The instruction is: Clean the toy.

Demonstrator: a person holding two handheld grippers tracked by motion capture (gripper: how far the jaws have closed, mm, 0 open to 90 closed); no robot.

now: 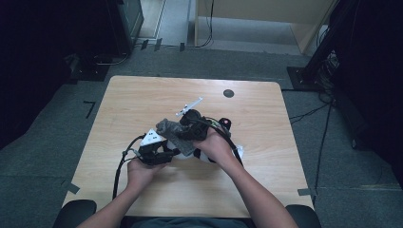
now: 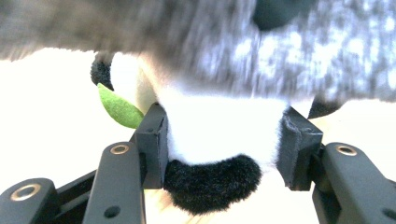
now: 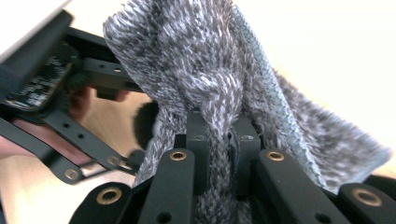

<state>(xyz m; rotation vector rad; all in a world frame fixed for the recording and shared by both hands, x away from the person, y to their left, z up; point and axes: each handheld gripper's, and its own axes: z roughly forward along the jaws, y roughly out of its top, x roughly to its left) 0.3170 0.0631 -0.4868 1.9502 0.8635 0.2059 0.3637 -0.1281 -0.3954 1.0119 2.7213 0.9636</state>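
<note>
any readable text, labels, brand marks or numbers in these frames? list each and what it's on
None can be read.
Circuit board on the left hand-held gripper, seen in the right gripper view: its markings are too blurred to tell.
Grey knit cloth clamped in the right hand-held gripper: no tag or print shows.
Black-and-white plush toy: no label shows.

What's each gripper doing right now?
Left gripper: shut on the plush toy.
Right gripper: shut on the grey knit cloth.

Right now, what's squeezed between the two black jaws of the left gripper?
The white and black plush toy sits between the left gripper jaws, touching both, in the left gripper view. The grey knitted cloth hangs above it.
</note>
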